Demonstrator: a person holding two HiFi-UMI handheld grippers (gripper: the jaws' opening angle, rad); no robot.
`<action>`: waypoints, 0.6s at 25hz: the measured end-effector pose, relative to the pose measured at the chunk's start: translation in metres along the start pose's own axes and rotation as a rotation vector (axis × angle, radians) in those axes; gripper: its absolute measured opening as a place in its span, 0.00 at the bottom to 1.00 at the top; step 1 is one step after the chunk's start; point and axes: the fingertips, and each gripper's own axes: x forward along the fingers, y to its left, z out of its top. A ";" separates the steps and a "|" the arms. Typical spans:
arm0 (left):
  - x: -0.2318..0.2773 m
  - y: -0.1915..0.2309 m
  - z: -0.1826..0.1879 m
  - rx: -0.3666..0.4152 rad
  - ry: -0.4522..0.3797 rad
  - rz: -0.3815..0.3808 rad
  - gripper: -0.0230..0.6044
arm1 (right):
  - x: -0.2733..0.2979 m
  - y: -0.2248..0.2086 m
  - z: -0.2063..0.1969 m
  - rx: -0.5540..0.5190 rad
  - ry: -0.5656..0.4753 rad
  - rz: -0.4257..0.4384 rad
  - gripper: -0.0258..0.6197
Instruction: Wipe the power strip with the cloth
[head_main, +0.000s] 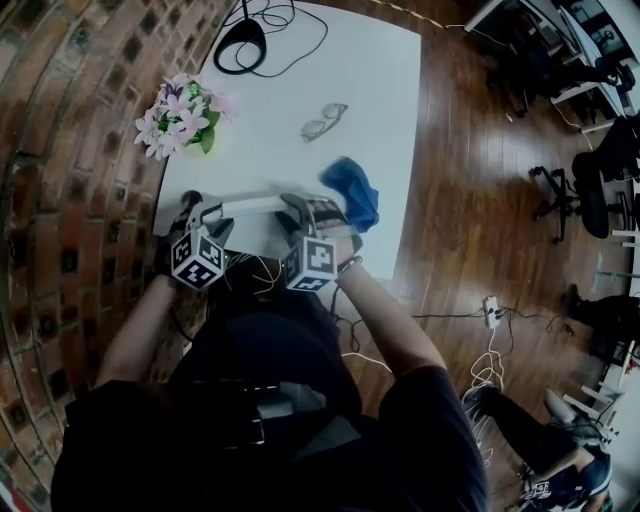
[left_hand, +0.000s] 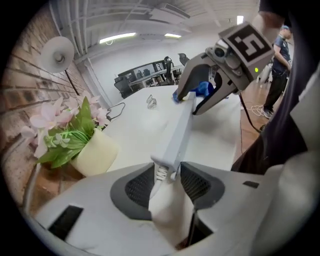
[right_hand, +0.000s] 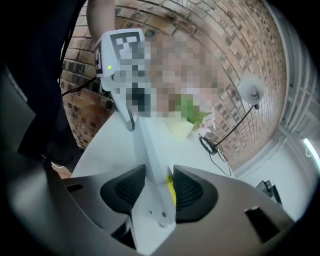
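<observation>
Left gripper (left_hand: 167, 179) and right gripper (right_hand: 159, 192), jaws half closed, each clamp one end of the strip (head_main: 250, 205) over the table's (head_main: 340, 60) near edge; cloth (head_main: 352, 190) lies just beside

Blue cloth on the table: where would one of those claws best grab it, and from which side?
Probably pinch a raised fold of the blue cloth, coming straight down from above. It lies crumpled on the table, so its folds stand up for the jaws, while its edges lie flat. The right gripper is nearest, but is clamped on the power strip.
</observation>
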 end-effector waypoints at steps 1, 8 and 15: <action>-0.004 0.000 0.002 -0.028 -0.014 -0.014 0.33 | -0.001 0.000 0.001 0.000 -0.005 -0.008 0.31; -0.030 0.000 0.023 -0.043 0.004 -0.137 0.33 | -0.001 0.007 -0.003 -0.007 0.014 -0.016 0.31; -0.009 -0.015 0.057 0.304 0.045 -0.137 0.33 | 0.002 0.008 -0.007 -0.072 0.065 -0.013 0.31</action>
